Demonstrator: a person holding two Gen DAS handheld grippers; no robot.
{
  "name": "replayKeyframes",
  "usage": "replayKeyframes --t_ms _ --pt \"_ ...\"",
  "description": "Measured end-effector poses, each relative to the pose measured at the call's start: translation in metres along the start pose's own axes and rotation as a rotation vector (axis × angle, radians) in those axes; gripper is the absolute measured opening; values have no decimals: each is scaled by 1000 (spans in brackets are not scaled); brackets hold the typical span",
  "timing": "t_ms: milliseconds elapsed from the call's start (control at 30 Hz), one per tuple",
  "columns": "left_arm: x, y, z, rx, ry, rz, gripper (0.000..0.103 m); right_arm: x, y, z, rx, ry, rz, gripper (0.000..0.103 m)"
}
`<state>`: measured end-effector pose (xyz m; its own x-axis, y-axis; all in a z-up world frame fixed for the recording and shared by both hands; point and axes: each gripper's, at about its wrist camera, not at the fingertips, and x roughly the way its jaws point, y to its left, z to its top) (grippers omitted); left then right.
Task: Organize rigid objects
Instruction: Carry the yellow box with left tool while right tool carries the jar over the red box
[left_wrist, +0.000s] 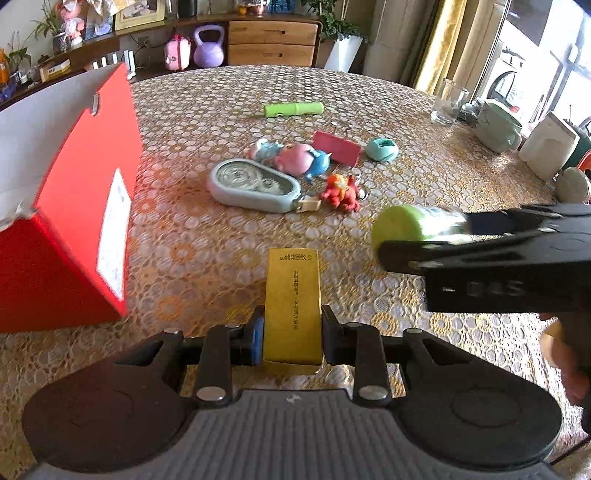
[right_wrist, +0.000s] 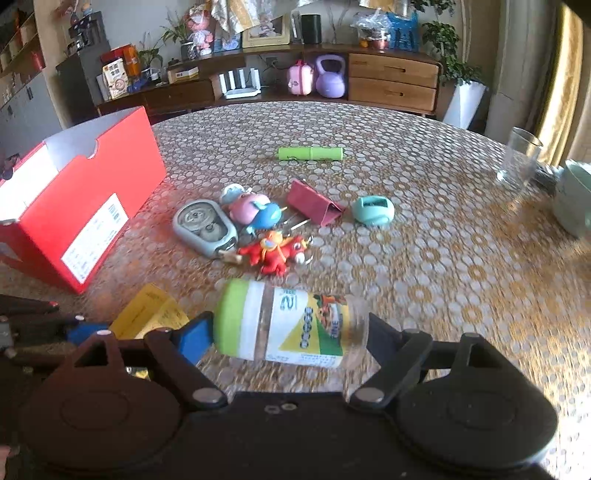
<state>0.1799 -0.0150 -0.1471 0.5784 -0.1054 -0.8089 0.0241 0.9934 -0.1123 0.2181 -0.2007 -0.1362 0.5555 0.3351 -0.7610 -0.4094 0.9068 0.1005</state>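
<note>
My left gripper (left_wrist: 292, 325) is shut on a yellow box (left_wrist: 293, 306), held above the table. My right gripper (right_wrist: 288, 332) is shut on a clear jar with a green lid (right_wrist: 284, 325), held sideways; the jar (left_wrist: 402, 225) and the right gripper also show at the right of the left wrist view. The yellow box (right_wrist: 147, 314) shows at the lower left of the right wrist view. An open red box (left_wrist: 74, 206) (right_wrist: 81, 192) stands at the left. Toys lie mid-table: a grey gear toy (left_wrist: 255, 184), a pink and blue figure (left_wrist: 301, 158), a red figure (left_wrist: 341, 192).
A green tube (left_wrist: 293, 109), a dark red clip (left_wrist: 336, 147) and a teal sharpener (left_wrist: 382, 149) lie farther back. A glass (left_wrist: 448, 103), a pale green mug (left_wrist: 496, 127) and a white container (left_wrist: 548, 146) stand at the right edge. A sideboard lies beyond the table.
</note>
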Motion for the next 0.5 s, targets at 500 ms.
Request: replayKeyframes --t_ms 500 --pt "-60 31 -5 -18 -53 -30 29 -69 45 1 -17 -86 0 83"
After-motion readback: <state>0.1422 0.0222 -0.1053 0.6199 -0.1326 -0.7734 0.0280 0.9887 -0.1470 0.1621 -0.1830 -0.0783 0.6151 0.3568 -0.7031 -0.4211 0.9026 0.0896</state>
